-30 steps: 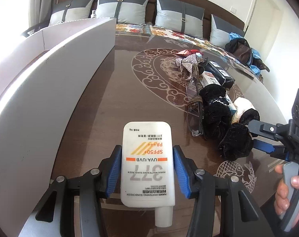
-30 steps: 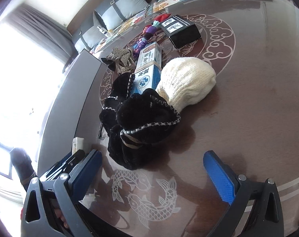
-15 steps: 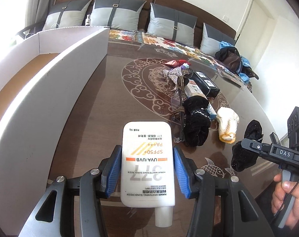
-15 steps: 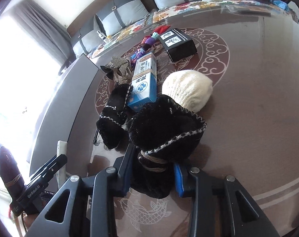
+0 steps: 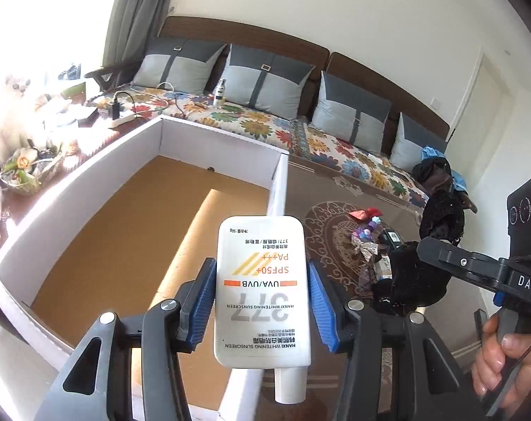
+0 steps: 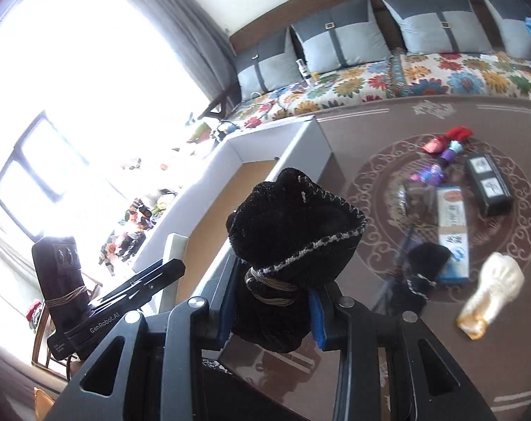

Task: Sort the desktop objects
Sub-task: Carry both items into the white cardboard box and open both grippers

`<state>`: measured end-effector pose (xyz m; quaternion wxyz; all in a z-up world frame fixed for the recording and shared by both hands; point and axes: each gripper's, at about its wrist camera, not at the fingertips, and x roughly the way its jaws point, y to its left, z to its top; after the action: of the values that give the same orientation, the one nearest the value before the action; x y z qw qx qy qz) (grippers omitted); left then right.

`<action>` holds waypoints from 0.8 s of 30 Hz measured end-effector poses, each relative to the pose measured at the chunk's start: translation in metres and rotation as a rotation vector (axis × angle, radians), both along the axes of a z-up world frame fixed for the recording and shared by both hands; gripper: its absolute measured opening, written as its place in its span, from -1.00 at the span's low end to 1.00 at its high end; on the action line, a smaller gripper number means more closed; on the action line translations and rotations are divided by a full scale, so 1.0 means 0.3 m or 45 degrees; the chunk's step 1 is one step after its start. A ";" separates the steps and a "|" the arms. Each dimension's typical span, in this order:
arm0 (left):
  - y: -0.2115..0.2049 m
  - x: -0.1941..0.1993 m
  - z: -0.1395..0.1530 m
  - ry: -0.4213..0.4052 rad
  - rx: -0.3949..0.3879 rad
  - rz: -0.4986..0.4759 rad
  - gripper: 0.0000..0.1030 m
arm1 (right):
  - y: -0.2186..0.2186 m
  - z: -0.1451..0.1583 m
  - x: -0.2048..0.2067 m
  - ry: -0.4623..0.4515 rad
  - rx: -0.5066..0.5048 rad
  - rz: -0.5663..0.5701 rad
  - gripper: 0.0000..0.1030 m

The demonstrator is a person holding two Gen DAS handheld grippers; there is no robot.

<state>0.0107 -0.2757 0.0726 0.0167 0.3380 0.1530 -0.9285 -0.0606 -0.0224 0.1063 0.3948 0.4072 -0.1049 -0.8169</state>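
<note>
My left gripper [image 5: 261, 303] is shut on a white sunscreen tube [image 5: 261, 291], cap toward the camera, held in the air over the near corner of a large white cardboard box [image 5: 72, 189] with a brown floor. In the right wrist view my right gripper [image 6: 270, 310] is shut on a black knitted glove [image 6: 293, 228] bound with a rubber band, lifted above the table close to the box's right wall [image 6: 300, 140]. The left wrist view shows that glove [image 5: 440, 217] at the right, held by the right gripper. The left gripper's body [image 6: 125, 291] appears at the left of the right wrist view.
On the brown patterned table [image 6: 423, 351] lie a second black glove [image 6: 423, 263], a cream glove [image 6: 490, 287], a blue and white carton [image 6: 453, 224], a black box [image 6: 490, 186] and small colourful trinkets [image 6: 444, 151]. A sofa with grey cushions [image 5: 265, 77] stands behind.
The right gripper closed on the black glove and lifted it off the table. Both grippers rose and swung left toward the white box, whose inside now shows.
</note>
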 end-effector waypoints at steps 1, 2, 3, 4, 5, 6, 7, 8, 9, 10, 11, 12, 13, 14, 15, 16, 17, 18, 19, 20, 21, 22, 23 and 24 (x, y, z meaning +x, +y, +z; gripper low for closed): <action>-0.053 0.001 -0.002 -0.016 -0.009 0.037 -0.02 | -0.092 0.015 -0.001 0.027 0.006 0.057 -0.31; -0.100 -0.003 -0.013 -0.042 -0.017 0.068 -0.02 | -0.182 0.021 -0.003 0.048 0.021 0.114 -0.31; -0.138 -0.010 -0.031 -0.076 -0.034 0.096 -0.02 | -0.266 0.016 -0.006 0.052 0.041 0.163 -0.31; -0.168 -0.019 -0.056 -0.114 -0.054 0.119 -0.02 | -0.346 -0.003 -0.011 0.039 0.071 0.205 -0.31; -0.194 -0.029 -0.082 -0.153 -0.066 0.134 -0.02 | -0.419 -0.029 -0.013 0.027 0.110 0.240 -0.30; -0.212 -0.040 -0.115 -0.193 -0.072 0.143 -0.02 | -0.485 -0.061 -0.014 0.021 0.163 0.273 -0.30; -0.225 -0.049 -0.148 -0.238 -0.075 0.149 -0.02 | -0.541 -0.101 -0.015 0.016 0.224 0.304 -0.27; -0.237 -0.058 -0.178 -0.286 -0.073 0.153 -0.02 | -0.588 -0.140 -0.010 0.005 0.283 0.338 -0.25; -0.240 -0.067 -0.204 -0.326 -0.069 0.159 -0.01 | -0.629 -0.174 -0.008 -0.017 0.330 0.362 -0.23; -0.247 -0.070 -0.222 -0.353 -0.066 0.167 0.01 | -0.647 -0.220 -0.018 -0.052 0.365 0.380 -0.15; -0.251 -0.072 -0.235 -0.371 -0.063 0.175 0.05 | -0.667 -0.250 -0.020 -0.085 0.388 0.386 0.12; -0.253 -0.068 -0.240 -0.374 -0.059 0.186 0.15 | -0.674 -0.267 -0.024 -0.102 0.394 0.382 0.46; -0.256 -0.053 -0.235 -0.364 -0.057 0.201 0.25 | -0.665 -0.274 -0.026 -0.103 0.381 0.374 0.59; -0.253 -0.040 -0.226 -0.342 -0.056 0.214 0.29 | -0.652 -0.268 -0.019 -0.092 0.360 0.365 0.59; -0.248 -0.028 -0.211 -0.318 -0.053 0.222 0.34 | -0.631 -0.258 -0.011 -0.075 0.344 0.354 0.59; -0.236 -0.016 -0.197 -0.296 -0.050 0.224 0.34 | -0.599 -0.237 0.000 -0.048 0.337 0.335 0.60; -0.214 -0.007 -0.182 -0.276 -0.047 0.217 0.34 | -0.564 -0.213 0.007 -0.010 0.338 0.308 0.62; -0.186 0.002 -0.162 -0.252 -0.047 0.201 0.34 | -0.520 -0.201 0.012 0.034 0.338 0.279 0.65; -0.148 0.010 -0.141 -0.223 -0.052 0.176 0.34 | -0.455 -0.172 0.029 0.085 0.331 0.248 0.72; -0.097 0.015 -0.119 -0.196 -0.060 0.141 0.34 | -0.387 -0.139 0.047 0.138 0.332 0.205 0.77; -0.041 0.020 -0.097 -0.170 -0.066 0.095 0.34 | -0.316 -0.135 0.061 0.187 0.343 0.154 0.88; 0.022 0.027 -0.079 -0.145 -0.069 0.039 0.34 | -0.241 -0.139 0.075 0.228 0.365 0.099 0.93; 0.089 0.032 -0.060 -0.120 -0.071 -0.022 0.35 | -0.161 -0.149 0.083 0.258 0.403 0.041 1.00; 0.160 0.040 -0.047 -0.098 -0.073 -0.085 0.40 | -0.081 -0.176 0.097 0.273 0.449 -0.009 1.00</action>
<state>0.0226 -0.2277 0.0586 0.0014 0.3777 0.1144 -0.9188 -0.0314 -0.0467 0.0534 0.3234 0.3801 0.0808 -0.8628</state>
